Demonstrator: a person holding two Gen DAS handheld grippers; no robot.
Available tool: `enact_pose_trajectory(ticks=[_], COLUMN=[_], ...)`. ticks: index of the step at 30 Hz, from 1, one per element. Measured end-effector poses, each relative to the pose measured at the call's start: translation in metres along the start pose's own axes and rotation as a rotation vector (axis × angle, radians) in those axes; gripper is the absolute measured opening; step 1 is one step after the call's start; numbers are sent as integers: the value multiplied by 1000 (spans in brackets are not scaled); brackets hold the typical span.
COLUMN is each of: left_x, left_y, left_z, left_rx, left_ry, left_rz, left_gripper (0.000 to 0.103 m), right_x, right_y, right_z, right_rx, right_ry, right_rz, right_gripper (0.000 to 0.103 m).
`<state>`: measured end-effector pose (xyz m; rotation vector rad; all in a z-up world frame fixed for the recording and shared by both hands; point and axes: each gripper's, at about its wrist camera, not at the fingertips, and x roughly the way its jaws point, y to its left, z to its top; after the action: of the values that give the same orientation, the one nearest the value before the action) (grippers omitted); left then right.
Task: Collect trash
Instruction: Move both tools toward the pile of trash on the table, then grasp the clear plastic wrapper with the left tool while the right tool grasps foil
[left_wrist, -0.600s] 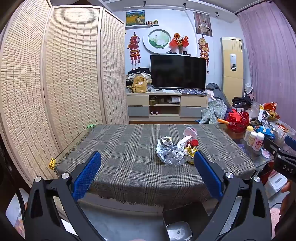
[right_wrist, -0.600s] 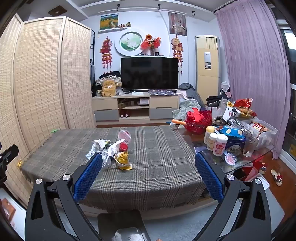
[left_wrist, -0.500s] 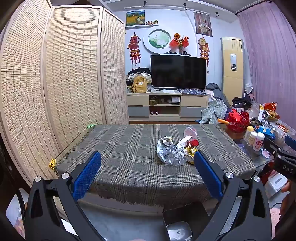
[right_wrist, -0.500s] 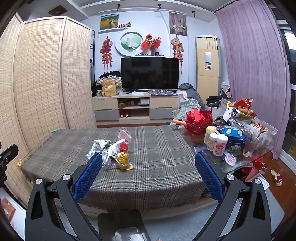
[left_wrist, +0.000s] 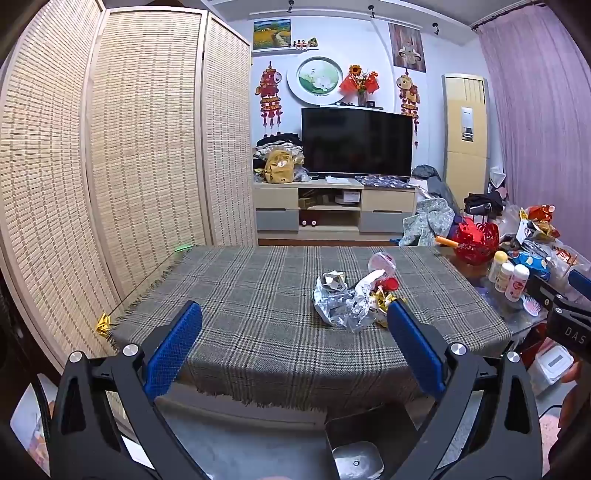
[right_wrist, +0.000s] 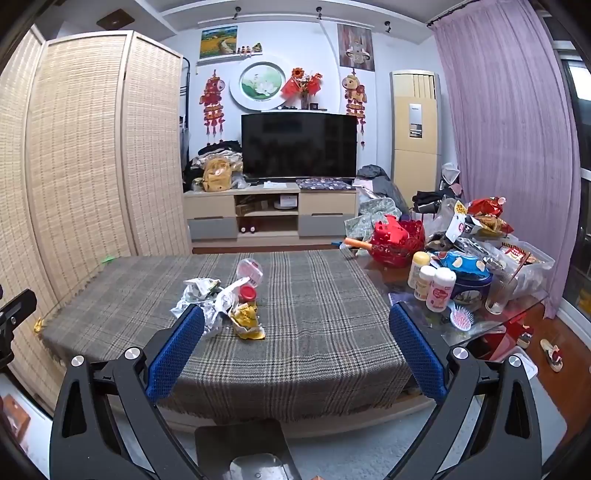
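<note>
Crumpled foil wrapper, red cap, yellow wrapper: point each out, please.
crumpled foil wrapper (left_wrist: 338, 308), left wrist view, middle of the silver crumple.
red cap (right_wrist: 247, 294), right wrist view, its side.
yellow wrapper (right_wrist: 248, 325), right wrist view, its middle.

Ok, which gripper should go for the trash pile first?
Probably left: the left gripper is open with the foil wrapper between its fingers. The right gripper, also open, sees the pile toward its left finger.

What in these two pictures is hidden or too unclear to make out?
- Trash bin: left view, cut off by the bottom edge and the fingers.
- Yellow wrapper: left view, partly behind the crumpled foil.
- Bottle labels: right view, too small to read.
</note>
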<state>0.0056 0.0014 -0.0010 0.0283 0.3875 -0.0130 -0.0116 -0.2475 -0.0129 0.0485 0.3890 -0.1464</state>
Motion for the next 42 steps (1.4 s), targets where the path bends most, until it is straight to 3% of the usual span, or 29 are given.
enact_pose_trajectory(ticks=[18, 28, 37, 42], left_x=[37, 101, 170, 207], left_y=[-2, -9, -23, -31], left_z=[-2, -7, -28, -42], left_rx=[53, 72, 106, 128], left_ry=[46, 136, 234, 289], left_rz=[12, -28, -99, -139], left_gripper=[95, 95, 95, 94], right_x=[38, 115, 191, 229], right_y=[-6, 2, 17, 23], right_z=[10, 0, -19, -29], right_rx=[56, 54, 49, 64], right_ry=[51, 181, 287, 340], right_rz=[25, 23, 128, 163], right_gripper=[100, 100, 100, 87])
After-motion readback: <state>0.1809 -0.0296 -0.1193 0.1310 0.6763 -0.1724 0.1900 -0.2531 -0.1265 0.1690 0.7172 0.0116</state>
